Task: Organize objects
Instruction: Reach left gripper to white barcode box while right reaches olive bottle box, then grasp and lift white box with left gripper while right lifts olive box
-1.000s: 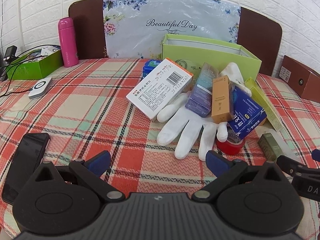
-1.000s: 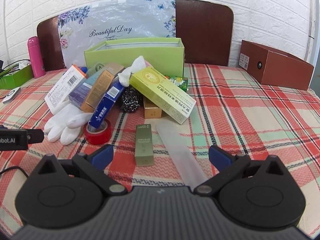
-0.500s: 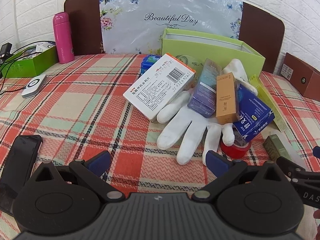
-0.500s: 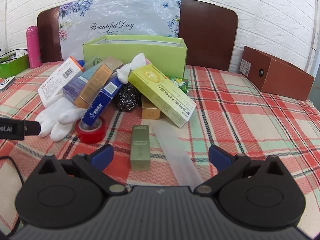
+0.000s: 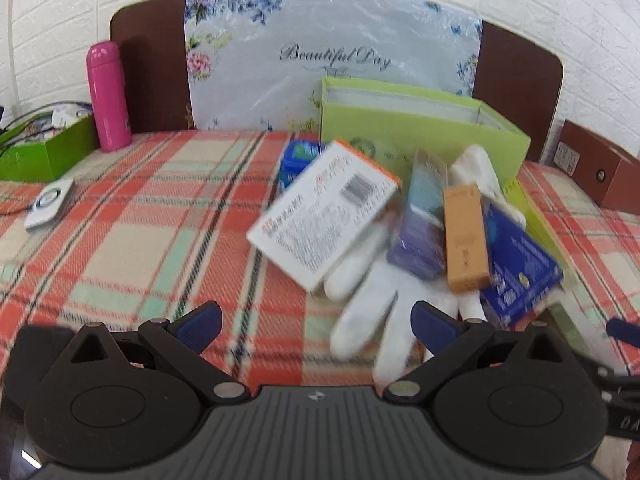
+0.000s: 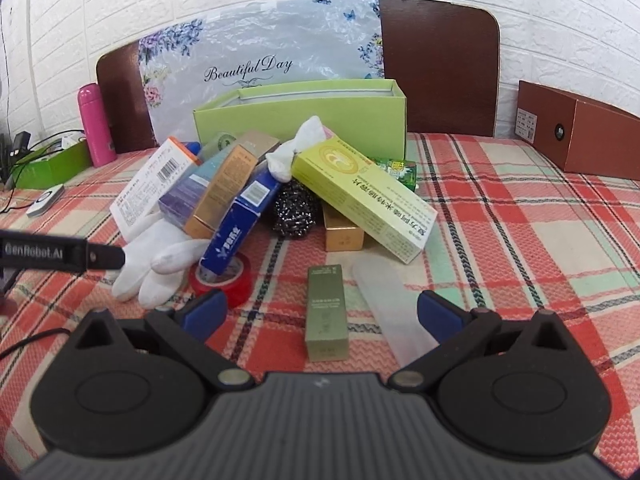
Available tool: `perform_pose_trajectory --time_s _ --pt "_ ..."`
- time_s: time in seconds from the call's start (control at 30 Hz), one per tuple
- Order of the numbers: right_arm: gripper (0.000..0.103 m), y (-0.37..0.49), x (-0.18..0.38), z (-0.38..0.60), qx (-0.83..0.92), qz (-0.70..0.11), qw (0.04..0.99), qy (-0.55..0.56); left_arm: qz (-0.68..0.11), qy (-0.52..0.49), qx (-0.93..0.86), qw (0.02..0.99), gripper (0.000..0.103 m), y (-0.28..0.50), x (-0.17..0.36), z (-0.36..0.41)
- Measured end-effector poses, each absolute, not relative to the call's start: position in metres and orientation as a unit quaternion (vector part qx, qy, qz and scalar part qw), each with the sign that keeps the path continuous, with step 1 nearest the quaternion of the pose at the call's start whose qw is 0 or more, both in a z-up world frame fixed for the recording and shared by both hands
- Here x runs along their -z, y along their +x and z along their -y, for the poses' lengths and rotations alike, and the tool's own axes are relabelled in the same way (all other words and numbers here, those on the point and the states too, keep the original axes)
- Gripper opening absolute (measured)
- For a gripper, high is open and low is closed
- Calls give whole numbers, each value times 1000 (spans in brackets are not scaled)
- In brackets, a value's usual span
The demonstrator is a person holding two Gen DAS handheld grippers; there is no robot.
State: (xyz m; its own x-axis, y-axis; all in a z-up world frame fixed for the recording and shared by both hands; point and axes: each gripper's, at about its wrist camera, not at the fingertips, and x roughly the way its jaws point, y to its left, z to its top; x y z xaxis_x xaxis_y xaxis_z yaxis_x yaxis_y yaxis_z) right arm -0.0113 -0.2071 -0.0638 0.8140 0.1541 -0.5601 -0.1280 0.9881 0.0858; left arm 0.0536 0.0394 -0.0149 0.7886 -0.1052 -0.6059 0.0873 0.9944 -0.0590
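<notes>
Both tongs, left (image 5: pixel 316 320) and right (image 6: pixel 322 310), are held wide open and empty. Nothing is packed yet; the pile (image 6: pixel 256 196) lies before the green box (image 6: pixel 300 120). Probably the olive carton (image 6: pixel 325 312) is picked next, needing a straddling descent.

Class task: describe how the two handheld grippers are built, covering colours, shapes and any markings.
Both the left gripper and right gripper have black bodies with round discs, ribbed grey housing and blue fingertip pads. The left gripper's side reads "GenRobot.AI" in white.

Left gripper (image 5: pixel 316 322) low, jaws wide apart, empty; right gripper (image 6: pixel 322 308) likewise.
</notes>
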Motion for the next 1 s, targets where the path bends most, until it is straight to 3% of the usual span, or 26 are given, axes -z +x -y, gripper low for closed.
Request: perform_pose_trajectory --time_s 0.17,0.33,0.43,0.47,0.5,0.53,0.67,0.73,0.87,0.93,1.0 --pt "103 -8 66 211 -77 -295 951 43 -251 24 97 963 103 88 -3 -43" --pt "103 -4 68 211 -72 -299 951 37 -277 111 174 938 103 133 17 -21" --pt "100 -1 70 211 -70 -302 950 33 -276 91 166 942 103 149 23 -23" --pt "96 1 70 211 -69 -304 949 33 -288 74 164 940 103 153 23 -27" --pt "93 3 72 212 -70 -308 948 32 -299 49 166 939 89 155 23 -33" --pt "92 4 72 212 -69 -310 948 31 -308 21 173 935 83 154 24 -38" --pt "84 6 73 214 -68 -310 948 23 -334 17 148 931 72 135 27 -41" --pt "81 5 73 215 -68 -310 948 16 -343 18 130 930 72 123 34 -39" --pt "59 -1 69 214 -79 -299 951 5 -336 6 104 936 74 108 39 -41" --pt "59 -1 68 212 -95 -301 949 4 -342 -8 95 935 73 110 37 -44" --pt "50 1 71 208 -104 -310 945 -2 -344 -21 91 934 72 114 34 -46"
